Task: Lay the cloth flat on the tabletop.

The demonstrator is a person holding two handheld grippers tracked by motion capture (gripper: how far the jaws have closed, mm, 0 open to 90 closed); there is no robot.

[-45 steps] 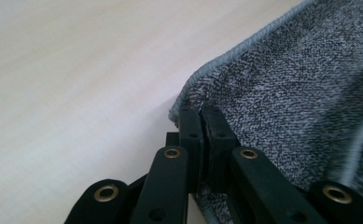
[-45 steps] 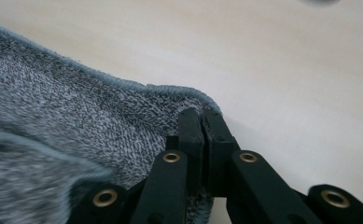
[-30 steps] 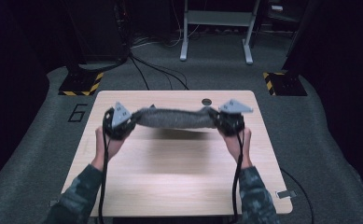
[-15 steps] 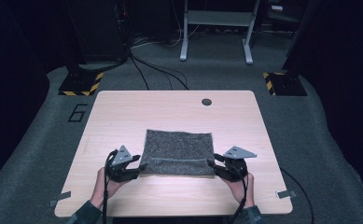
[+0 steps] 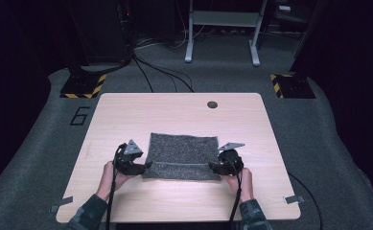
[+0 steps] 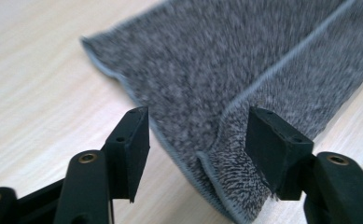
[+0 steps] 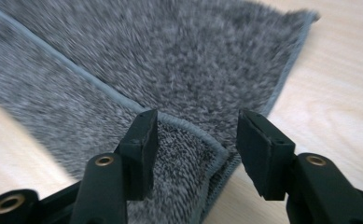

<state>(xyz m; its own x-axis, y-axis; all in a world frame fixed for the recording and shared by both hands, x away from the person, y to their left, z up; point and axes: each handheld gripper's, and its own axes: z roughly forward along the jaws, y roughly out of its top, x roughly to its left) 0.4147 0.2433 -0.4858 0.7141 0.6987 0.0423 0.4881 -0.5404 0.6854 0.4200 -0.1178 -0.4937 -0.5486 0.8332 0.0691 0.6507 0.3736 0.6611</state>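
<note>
We found grey fuzzy folded towel (image 5: 183, 156) flat on pale wooden bench (image 5: 184, 112). Left tongs (image 5: 147, 165) and right tongs (image 5: 212, 167) spread, having just been opening, corners loose between jaws. We advised straight withdrawal to keep fold square.

We see both forearms entering from the bottom of the high view, hands low and level. Left gripper (image 5: 145, 166) and right gripper (image 5: 214, 167) point inward toward each other. Both sets of jaws have just been opening; pads stand apart, gripping nothing.
</note>
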